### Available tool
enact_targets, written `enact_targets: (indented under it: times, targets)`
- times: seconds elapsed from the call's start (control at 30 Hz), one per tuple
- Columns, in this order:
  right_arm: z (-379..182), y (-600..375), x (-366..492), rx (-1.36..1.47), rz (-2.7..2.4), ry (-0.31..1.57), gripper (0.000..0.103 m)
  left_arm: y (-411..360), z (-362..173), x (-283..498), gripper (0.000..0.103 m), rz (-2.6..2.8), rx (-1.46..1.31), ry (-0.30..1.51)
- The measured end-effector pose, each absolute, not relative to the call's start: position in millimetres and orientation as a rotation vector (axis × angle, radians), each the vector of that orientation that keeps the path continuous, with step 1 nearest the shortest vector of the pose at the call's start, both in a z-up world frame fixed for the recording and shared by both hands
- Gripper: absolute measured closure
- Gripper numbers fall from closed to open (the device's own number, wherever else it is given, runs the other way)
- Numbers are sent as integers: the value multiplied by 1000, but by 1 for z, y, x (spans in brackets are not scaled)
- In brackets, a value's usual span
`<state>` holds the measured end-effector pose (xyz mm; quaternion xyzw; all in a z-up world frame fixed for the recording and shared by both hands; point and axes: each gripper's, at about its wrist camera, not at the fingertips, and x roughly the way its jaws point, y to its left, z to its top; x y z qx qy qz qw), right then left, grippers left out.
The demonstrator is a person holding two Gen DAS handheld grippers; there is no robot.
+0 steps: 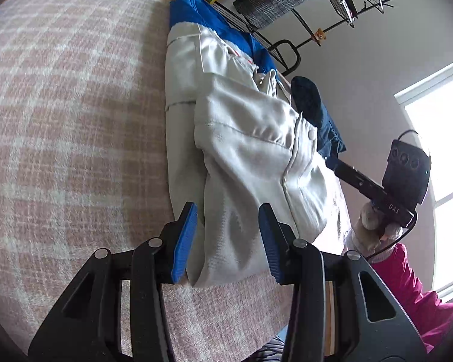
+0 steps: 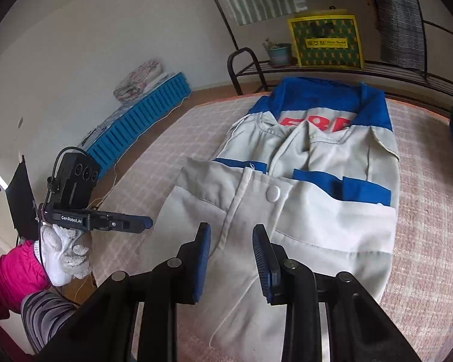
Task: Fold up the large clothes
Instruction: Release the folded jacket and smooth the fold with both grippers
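Grey-and-blue jacket (image 2: 302, 199) lies part-folded on the plaid bed (image 1: 75, 120). Left tongs (image 1: 226, 241) and right tongs (image 2: 231, 262) both released, empty (hem below them). Risk: folded flap springing open unpinned.

Ahead of the right gripper, past the pink plaid blanket (image 2: 172, 138), a black metal rack (image 2: 287, 71) carries a yellow-and-green bag (image 2: 326, 40) and a small potted plant (image 2: 277, 52). To its left a blue slatted mat (image 2: 142, 123) lies along the pale wall (image 2: 105, 30). Right of the left gripper, a bright window (image 1: 441, 138) lets in daylight.
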<state>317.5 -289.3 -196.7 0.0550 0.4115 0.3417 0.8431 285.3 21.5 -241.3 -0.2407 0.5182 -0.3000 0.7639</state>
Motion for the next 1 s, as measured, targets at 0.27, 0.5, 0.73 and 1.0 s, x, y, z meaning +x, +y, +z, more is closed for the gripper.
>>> enact_targets:
  times: [0.27,0.5,0.73,1.0]
  targets:
    - [-234,-264,351,30,622,942,77,26,-241,259,102,-641,-588,1074]
    - [-248,-283,366,126,573,1001,88,36,-263,265,101,-531,-571,1131]
    - [-214,-333,322,146,499,836,74,36,-194,278,101,-524,-393,936]
    - [-233,-348,345,124,405,887,70,-23,-207,337,95,-551,-251,981]
